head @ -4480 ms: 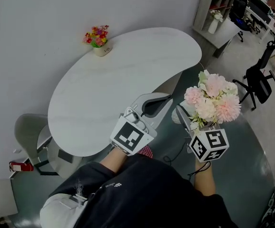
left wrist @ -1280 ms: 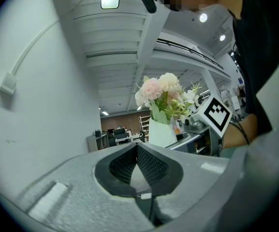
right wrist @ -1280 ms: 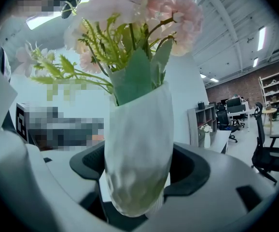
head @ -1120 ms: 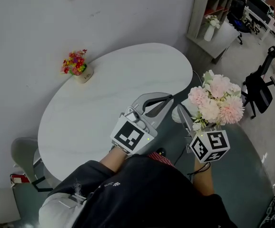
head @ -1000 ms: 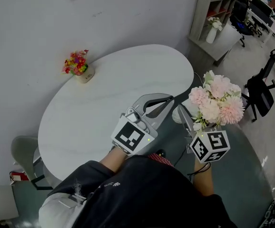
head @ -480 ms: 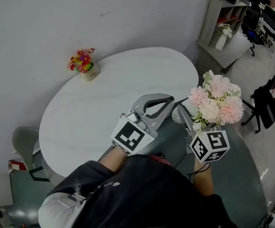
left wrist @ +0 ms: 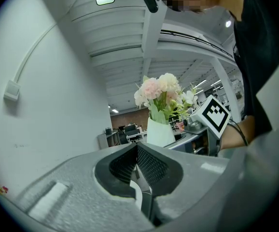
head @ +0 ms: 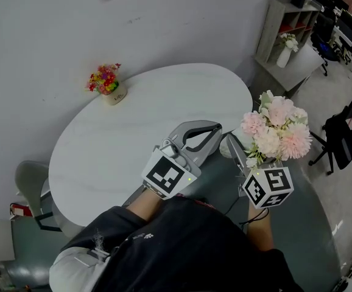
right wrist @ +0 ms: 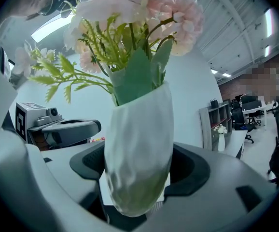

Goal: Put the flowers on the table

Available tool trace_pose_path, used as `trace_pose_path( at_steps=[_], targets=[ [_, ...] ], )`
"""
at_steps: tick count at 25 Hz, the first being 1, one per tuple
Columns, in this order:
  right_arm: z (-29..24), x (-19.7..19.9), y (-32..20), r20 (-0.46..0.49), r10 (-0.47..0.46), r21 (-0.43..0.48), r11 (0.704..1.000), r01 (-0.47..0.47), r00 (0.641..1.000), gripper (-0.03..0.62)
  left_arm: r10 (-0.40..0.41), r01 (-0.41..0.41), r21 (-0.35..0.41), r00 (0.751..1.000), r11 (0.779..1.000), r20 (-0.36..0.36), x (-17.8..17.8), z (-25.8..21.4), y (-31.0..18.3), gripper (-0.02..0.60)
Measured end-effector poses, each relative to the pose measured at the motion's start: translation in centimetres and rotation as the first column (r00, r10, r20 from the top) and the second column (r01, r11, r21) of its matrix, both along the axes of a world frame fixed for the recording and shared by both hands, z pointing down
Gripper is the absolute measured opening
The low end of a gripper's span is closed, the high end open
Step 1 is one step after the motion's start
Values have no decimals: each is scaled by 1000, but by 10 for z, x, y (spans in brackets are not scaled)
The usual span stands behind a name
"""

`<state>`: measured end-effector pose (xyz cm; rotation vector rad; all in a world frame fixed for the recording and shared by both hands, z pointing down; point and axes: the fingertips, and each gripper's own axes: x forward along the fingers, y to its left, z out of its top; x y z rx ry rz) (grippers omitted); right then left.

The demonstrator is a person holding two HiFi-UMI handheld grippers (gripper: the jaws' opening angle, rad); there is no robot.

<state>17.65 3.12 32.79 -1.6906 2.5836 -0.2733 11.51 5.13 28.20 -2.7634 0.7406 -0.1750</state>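
A white vase of pink flowers (head: 274, 132) is held off the table's near right edge, with my right gripper (head: 240, 152) shut on the vase body (right wrist: 138, 151). Pink blooms and green leaves (right wrist: 130, 37) rise above the jaws in the right gripper view. My left gripper (head: 201, 134) is shut with nothing between its jaws, hovering at the near edge of the white rounded table (head: 145, 126). From the left gripper view the flowers (left wrist: 162, 93) and the right gripper's marker cube (left wrist: 213, 116) show to the right.
A small pot of colourful flowers (head: 108, 83) stands at the table's far left edge by the wall. A grey chair (head: 31, 184) sits at the left. A shelf with a white vase (head: 284, 38) and an office chair (head: 341, 140) stand at the right.
Over the last second the view has shifted a little, so the table and small pot sit slightly further right. Both grippers keep their place and grip.
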Motion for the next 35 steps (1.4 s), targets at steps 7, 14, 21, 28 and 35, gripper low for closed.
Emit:
trace_pose_path(
  at_steps=[7,14,21,28,35],
  targets=[
    [0,0,0,5,-1,0,1000,1,1000,370,-1,1,3,1000,1000,1,0,-1,-1,-2],
    [-1,-1,1,3,-10,2,1000,10,1000,370,-9,9,-1,1000,1000,4,0,0,2,-2],
    [4,1,0,12,-26,-8,1000,26,1000,370,-33,33,-11,999,999,11,0,4,1,-2],
    [5,0,-1,21,-19,-11,1000,20,1000,370,-15,15,-20,1000,1000,22,5,8,-3,-2],
    [7,2,-1,13,-1,-16,1000,2,1000,370,11,-11,-21,1000,1000,20,9,9,-4,-2]
  ],
)
